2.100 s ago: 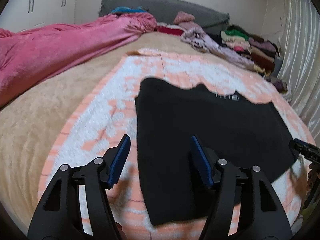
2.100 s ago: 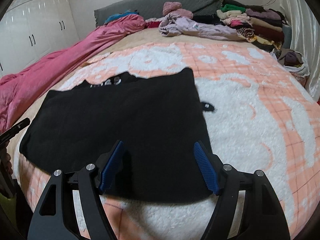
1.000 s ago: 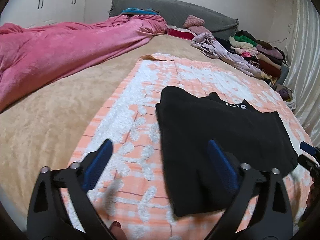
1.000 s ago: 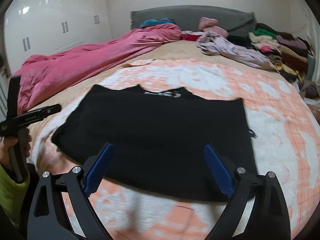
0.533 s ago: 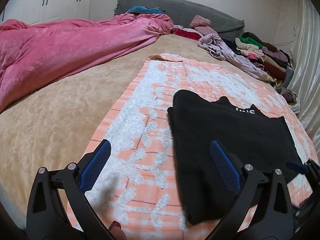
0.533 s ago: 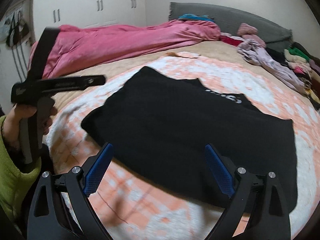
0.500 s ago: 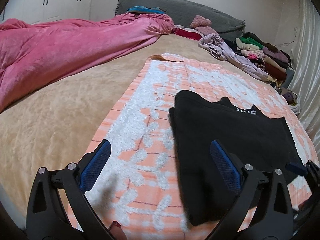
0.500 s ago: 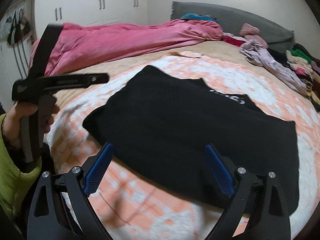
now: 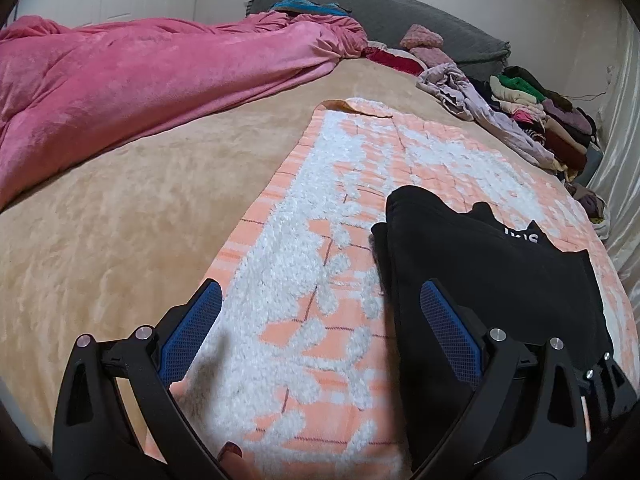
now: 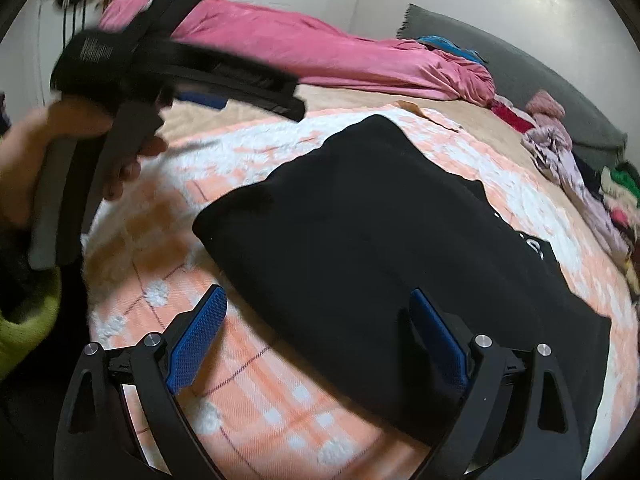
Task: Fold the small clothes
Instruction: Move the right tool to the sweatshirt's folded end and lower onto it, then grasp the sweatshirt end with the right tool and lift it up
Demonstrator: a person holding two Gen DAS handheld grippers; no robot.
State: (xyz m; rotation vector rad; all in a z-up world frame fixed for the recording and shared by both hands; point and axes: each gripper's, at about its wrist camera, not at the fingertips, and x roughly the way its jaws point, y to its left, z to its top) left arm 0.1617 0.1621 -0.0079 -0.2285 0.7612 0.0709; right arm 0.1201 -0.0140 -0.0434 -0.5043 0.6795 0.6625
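A black garment [image 9: 492, 276] lies folded flat on an orange and white fluffy blanket [image 9: 320, 240] on the bed; white letters show at its far edge. My left gripper [image 9: 320, 332] is open and empty, above the blanket at the garment's left edge. My right gripper [image 10: 318, 336] is open and empty, just above the garment's [image 10: 380, 232] near edge. The left gripper also shows blurred in the right wrist view [image 10: 296, 108], held in a hand at upper left.
A pink duvet [image 9: 140, 76] lies along the bed's left side. A grey headboard cushion [image 9: 400, 20] is at the back. A lilac garment [image 9: 480, 108] and a stack of folded clothes [image 9: 540, 120] sit at the far right. Beige bedding [image 9: 100, 220] surrounds the blanket.
Both grippers have swung to the left around the garment. The left gripper has drawn back off the garment over the blanket. The garment has not moved.
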